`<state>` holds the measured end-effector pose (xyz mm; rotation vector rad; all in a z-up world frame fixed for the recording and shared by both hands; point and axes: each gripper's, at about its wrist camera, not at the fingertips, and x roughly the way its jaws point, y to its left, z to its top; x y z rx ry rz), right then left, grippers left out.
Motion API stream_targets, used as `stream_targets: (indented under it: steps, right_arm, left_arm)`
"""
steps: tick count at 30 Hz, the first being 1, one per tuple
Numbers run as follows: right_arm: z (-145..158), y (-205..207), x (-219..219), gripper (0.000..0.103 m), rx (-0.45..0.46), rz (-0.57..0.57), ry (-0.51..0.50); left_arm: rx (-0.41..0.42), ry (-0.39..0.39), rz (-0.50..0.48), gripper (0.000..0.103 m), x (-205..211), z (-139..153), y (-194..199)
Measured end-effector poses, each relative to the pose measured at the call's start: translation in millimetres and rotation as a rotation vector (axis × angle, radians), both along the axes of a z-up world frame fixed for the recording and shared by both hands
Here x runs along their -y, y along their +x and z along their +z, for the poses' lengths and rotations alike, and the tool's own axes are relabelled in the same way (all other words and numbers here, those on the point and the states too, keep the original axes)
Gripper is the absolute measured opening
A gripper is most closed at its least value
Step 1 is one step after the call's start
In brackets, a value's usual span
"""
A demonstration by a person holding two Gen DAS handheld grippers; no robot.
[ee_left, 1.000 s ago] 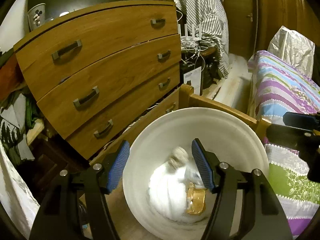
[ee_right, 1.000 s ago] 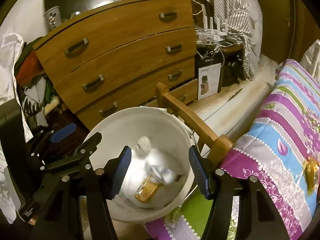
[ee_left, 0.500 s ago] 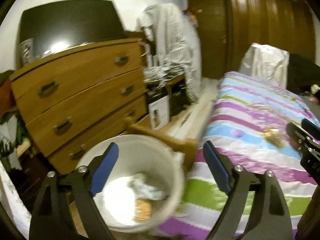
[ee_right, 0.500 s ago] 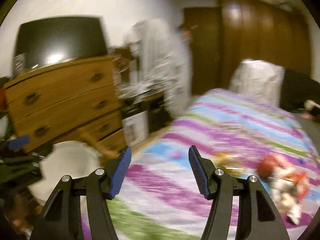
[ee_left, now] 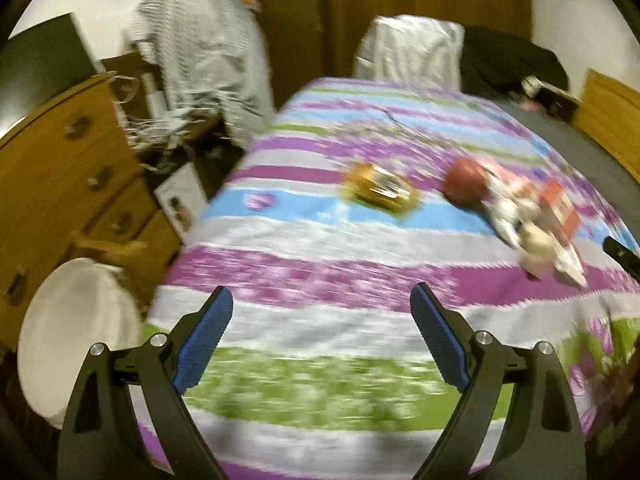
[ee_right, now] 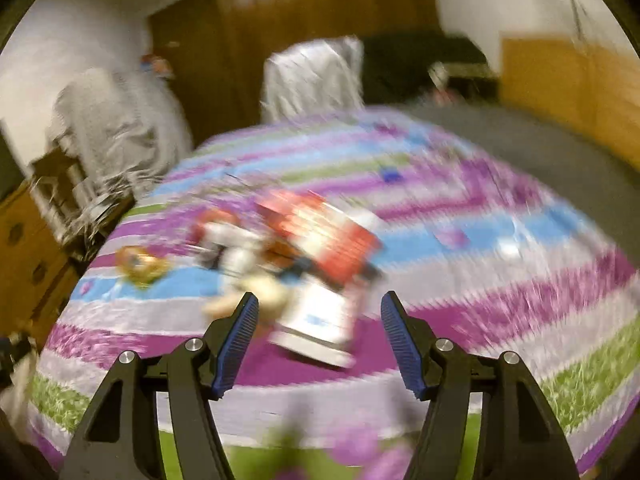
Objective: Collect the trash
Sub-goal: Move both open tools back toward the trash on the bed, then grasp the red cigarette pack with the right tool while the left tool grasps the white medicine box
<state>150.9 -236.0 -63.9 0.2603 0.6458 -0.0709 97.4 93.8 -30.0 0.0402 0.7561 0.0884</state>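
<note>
Both views are motion-blurred. Trash lies on the striped bedspread point(ee_left: 320, 280): a gold wrapper point(ee_left: 380, 190), a red round piece point(ee_left: 466, 184) and a heap of white and red packaging point(ee_left: 536, 224). My left gripper point(ee_left: 322, 340) is open and empty above the bed's near edge. The white bin point(ee_left: 68, 320) stands at lower left beside the bed. In the right wrist view my right gripper point(ee_right: 320, 338) is open and empty, with the red and white packaging point(ee_right: 320, 264) just beyond its fingertips. The gold wrapper point(ee_right: 140, 262) lies to the left.
A wooden chest of drawers point(ee_left: 60, 184) stands left of the bed, with a striped garment point(ee_left: 192, 60) hanging behind it. A silver bag point(ee_left: 408, 52) and dark clothing point(ee_left: 512, 64) lie at the bed's far end. A wooden board point(ee_right: 560, 88) stands far right.
Both grippers have swung right, away from the white bin and chest of drawers, and now face the bed and the trash on it. Both stay open and empty.
</note>
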Motion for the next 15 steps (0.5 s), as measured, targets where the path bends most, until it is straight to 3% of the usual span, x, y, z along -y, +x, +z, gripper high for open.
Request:
stream_targets:
  steps: [2,4,7,10,13,15]
  right_arm:
    - [-17,17,36,0.071,-0.034,0.039,0.121]
    - [-26,44,54,0.088,-0.06,0.111,0.186]
    - [-33,99,74,0.09,-0.092,0.195,0.223]
    - [-52,148,89,0.089,-0.156,0.205,0.369]
    - [-73,171,93,0.052,-0.182,0.249,0.54]
    - [-66,164,83,0.029,-0.162,0.274,0.524]
  left_arm:
    - [-0.015,0.007,-0.032,0.087,14,-7,3]
    - [-0.036,0.011,-0.058,0.087,28,-16,7]
    - [-0.08,0.009,-0.065,0.087,37,-27,10]
    - [-0.134,-0.011,-0.049,0.087,38,-40,10]
    - [-0.178,-0.034,-0.033,0.087,34,-48,8]
    - [-0.19,-0.033,-0.03,0.087,33,-50,7]
